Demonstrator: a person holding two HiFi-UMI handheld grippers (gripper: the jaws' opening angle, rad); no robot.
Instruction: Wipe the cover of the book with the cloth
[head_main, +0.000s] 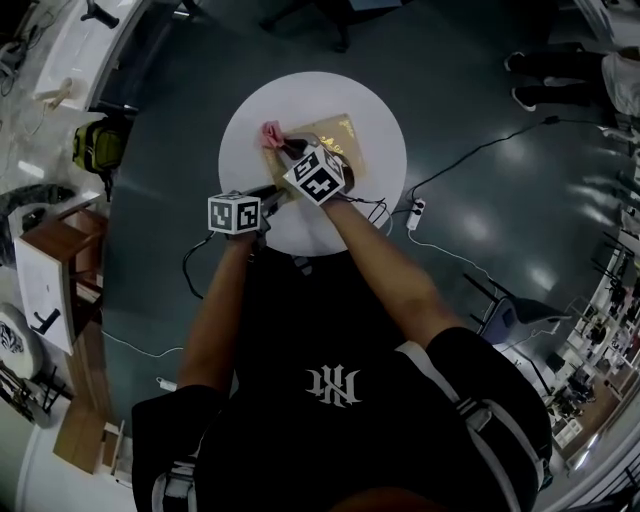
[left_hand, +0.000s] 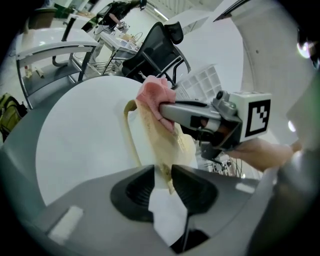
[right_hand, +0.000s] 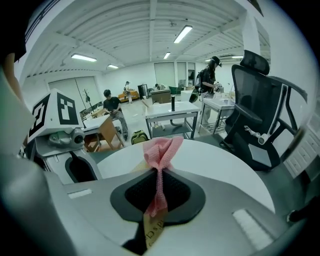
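A tan book (head_main: 343, 131) with gold print lies on the round white table (head_main: 385, 135). My left gripper (left_hand: 161, 181) is shut on the book's near edge (left_hand: 150, 137), a thin cream strip pinched between its pads. A pink cloth (right_hand: 161, 152) is bunched in my right gripper (right_hand: 159, 194), which is shut on it. In the head view the cloth (head_main: 271, 131) sits at the book's far left corner, at the tip of the right gripper (head_main: 282, 142). From the left gripper view, the right gripper (left_hand: 164, 108) presses the cloth (left_hand: 154, 92) onto the book's far end.
A black office chair (right_hand: 260, 117) stands beyond the table. A yellow-green backpack (head_main: 98, 145) and a wooden shelf (head_main: 55, 255) are at the left. Cables and a power strip (head_main: 417, 213) lie on the floor to the right. People stand at desks far behind.
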